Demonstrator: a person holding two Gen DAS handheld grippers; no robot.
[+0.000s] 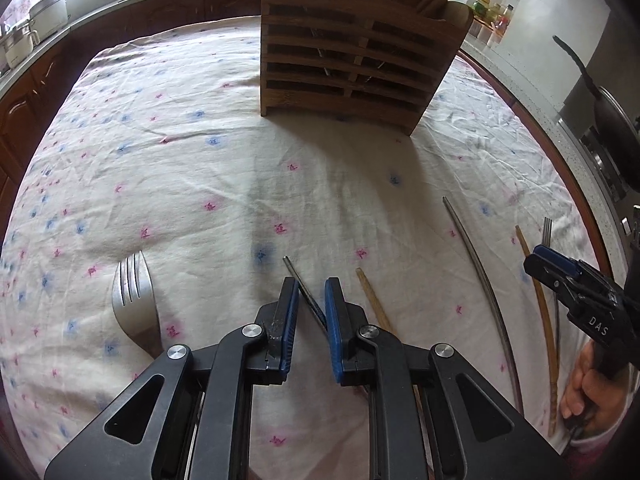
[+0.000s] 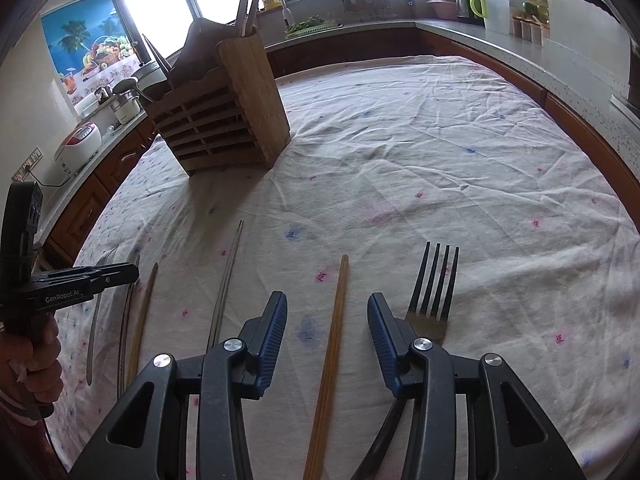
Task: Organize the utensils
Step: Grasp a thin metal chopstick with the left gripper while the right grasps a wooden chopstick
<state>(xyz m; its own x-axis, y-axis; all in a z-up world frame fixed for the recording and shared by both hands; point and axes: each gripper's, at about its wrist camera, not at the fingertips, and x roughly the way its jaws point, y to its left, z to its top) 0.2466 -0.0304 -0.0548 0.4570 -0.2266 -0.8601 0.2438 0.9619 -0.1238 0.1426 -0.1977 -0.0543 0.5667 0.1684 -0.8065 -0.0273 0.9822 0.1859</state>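
The left gripper (image 1: 312,280) is narrowed around a thin metal chopstick (image 1: 306,294); actual pinching cannot be told. A fork (image 1: 134,306) is seen left of it on the flowered tablecloth (image 1: 180,168). The right gripper (image 2: 327,304) is held spread above a wooden chopstick (image 2: 334,340), nothing gripped, a dark fork (image 2: 434,288) just beside. The wooden utensil holder (image 1: 348,60) is placed well beyond.

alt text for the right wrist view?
Open right gripper straddles a wooden chopstick on a floral tablecloth, a fork just to its right. A wooden holder stands beyond, left.
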